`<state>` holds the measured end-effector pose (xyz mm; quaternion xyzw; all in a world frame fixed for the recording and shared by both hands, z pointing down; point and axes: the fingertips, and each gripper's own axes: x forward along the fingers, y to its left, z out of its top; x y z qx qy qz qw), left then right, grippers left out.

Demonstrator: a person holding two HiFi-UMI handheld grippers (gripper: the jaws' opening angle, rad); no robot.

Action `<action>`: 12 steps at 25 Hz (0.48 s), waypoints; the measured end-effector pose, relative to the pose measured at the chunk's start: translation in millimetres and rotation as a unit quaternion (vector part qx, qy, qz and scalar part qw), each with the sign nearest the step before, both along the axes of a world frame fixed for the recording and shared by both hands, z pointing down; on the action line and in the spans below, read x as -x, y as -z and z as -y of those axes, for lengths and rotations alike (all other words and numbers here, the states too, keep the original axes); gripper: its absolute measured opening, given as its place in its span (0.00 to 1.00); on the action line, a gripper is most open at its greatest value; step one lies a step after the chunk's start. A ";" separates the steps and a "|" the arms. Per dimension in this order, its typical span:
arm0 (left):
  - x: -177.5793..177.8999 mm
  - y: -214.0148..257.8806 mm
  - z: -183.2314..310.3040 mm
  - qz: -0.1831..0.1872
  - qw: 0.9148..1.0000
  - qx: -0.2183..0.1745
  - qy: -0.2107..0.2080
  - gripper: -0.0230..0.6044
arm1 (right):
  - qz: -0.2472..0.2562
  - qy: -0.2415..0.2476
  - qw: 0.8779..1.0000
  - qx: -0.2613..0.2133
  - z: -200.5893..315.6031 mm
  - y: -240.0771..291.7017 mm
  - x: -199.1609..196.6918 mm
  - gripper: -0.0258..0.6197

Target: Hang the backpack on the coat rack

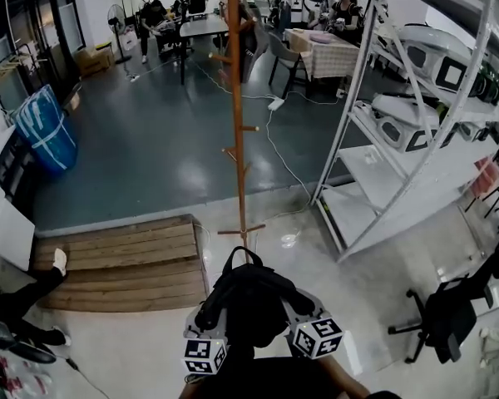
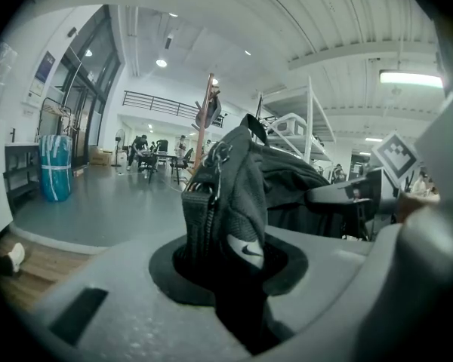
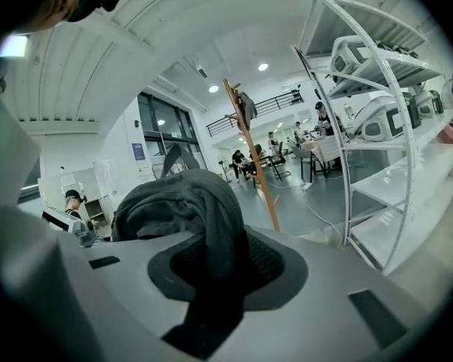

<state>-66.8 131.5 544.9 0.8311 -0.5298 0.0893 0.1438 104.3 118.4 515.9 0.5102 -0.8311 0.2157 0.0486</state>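
A black backpack (image 1: 249, 293) hangs between my two grippers at the bottom middle of the head view, with its top loop pointing toward the coat rack. The left gripper (image 1: 209, 312) is shut on the backpack's left side; strap and fabric (image 2: 230, 210) fill the left gripper's (image 2: 228, 266) jaws. The right gripper (image 1: 301, 306) is shut on the right side, with dark fabric (image 3: 192, 210) bunched between the right gripper's (image 3: 219, 274) jaws. The wooden coat rack (image 1: 238, 123) stands upright just beyond the backpack, apart from it, its pegs bare low down. The coat rack (image 2: 205, 119) also shows in both gripper views, where the rack (image 3: 253, 157) has a garment near its top.
White metal shelving (image 1: 399, 148) with white devices stands close on the right. A wooden pallet (image 1: 125, 260) lies to the left, with a person's leg and shoe (image 1: 56, 264) by it. A black office chair (image 1: 447, 314) is at lower right. A cable (image 1: 274, 144) runs past the rack. People sit at tables (image 1: 201, 27) far back.
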 end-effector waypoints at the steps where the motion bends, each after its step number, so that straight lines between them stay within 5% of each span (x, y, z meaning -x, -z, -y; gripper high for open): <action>1: 5.1 0.6 7.2 0.001 1.000 -0.001 -0.001 0.21 | 0.001 -0.001 1.000 0.000 6.7 0.2 5.0 0.18; 12: 52.8 5.6 76.2 0.006 0.999 -0.008 -0.030 0.21 | 0.009 -0.026 1.000 -0.002 65.0 1.4 52.2 0.18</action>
